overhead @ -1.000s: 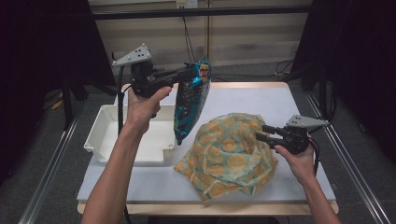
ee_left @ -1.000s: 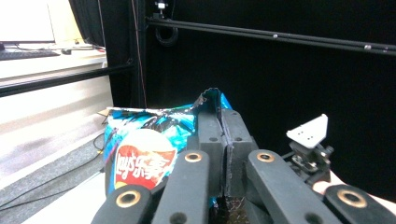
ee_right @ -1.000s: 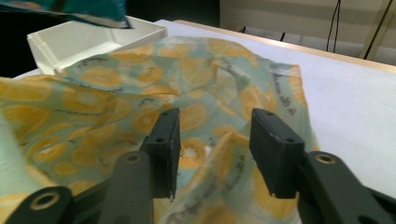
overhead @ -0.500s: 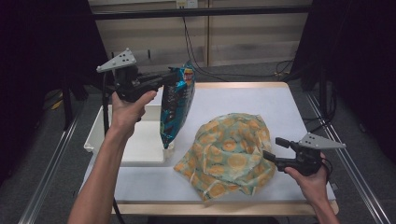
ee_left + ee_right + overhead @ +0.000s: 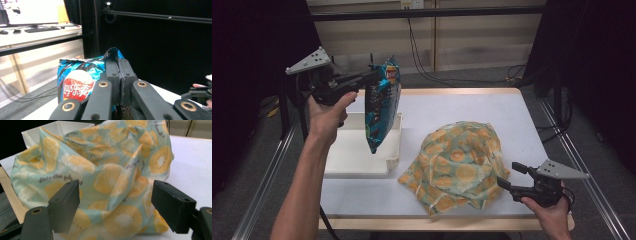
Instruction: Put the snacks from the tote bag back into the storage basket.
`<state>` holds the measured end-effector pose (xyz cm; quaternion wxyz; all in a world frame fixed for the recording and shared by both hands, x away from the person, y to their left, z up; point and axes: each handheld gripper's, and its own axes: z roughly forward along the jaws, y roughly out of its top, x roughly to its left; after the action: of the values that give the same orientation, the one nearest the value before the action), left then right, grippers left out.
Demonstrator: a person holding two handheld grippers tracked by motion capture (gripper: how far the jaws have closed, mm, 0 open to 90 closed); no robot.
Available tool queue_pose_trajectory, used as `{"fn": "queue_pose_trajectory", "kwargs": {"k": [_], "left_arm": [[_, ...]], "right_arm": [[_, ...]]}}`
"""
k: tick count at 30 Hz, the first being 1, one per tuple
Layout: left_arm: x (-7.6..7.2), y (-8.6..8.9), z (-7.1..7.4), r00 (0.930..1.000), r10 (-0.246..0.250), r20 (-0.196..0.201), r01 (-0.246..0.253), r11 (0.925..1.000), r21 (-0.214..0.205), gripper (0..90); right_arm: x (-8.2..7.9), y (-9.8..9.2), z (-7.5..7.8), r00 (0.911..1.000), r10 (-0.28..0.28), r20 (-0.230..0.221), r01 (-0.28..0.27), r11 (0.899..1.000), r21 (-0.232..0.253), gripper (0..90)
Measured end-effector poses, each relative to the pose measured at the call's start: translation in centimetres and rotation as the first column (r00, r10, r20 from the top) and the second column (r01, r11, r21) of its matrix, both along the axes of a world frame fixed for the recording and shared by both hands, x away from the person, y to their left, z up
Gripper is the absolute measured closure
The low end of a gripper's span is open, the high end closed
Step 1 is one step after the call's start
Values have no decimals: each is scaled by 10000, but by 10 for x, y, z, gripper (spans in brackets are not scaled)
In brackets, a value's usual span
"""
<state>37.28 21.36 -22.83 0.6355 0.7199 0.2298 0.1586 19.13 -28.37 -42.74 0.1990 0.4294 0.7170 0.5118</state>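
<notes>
A blue Lay's chip bag (image 5: 382, 107) hangs upright in the air over the right end of the white tray (image 5: 357, 160). My left gripper (image 5: 379, 75) is shut on its crimped top edge. In the left gripper view the jaws (image 5: 119, 67) pinch that edge, with the red logo of the chip bag (image 5: 75, 82) to their left. A crumpled fabric bag with an orange-slice print (image 5: 459, 162) lies on the white table. My right gripper (image 5: 508, 176) sits just off its near right corner. Its jaws have just been opening and stand open (image 5: 117, 205), the fabric bag (image 5: 100, 165) beyond them, untouched.
The white table (image 5: 472, 107) has a wooden front edge, and metal rails run along both sides. The tray (image 5: 56, 126) sits at the table's left side, behind the fabric bag as the right gripper view sees it. Cables trail on the floor behind the table.
My left hand carried the chip bag leftward, from beside the fabric bag to over the tray. My right gripper let go of the fabric, opened and drew back toward the near right corner.
</notes>
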Motion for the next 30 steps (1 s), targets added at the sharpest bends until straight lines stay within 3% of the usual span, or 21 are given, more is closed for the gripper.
{"fn": "queue_pose_trajectory", "kwargs": {"k": [11, 15, 21, 23, 30], "left_arm": [[3, 32, -11, 9966, 803, -193, -802, 9968, 70, 888], [1, 43, -20, 9939, 1056, -317, -1056, 9944, 13, 888], [2, 59, -35, 9854, 1608, -560, -1612, 9869, -38, 888], [4, 63, -40, 9815, 1817, -608, -1809, 9833, 186, 888], [13, 75, -60, 9697, 2258, -937, -2235, 9741, 345, 888]], "right_arm": [[-20, -2, -11, 9993, 37, -367, -35, 10000, 48, 210], [-26, -4, -15, 9996, -4, -274, 9, 9998, 210, 186], [-33, -6, -14, 9998, -171, 53, 169, 9995, 279, 134], [-34, -6, -14, 9997, -160, 161, 154, 9993, 342, 134], [-30, -2, -19, 9999, -45, 106, 43, 9998, 213, 137]]}}
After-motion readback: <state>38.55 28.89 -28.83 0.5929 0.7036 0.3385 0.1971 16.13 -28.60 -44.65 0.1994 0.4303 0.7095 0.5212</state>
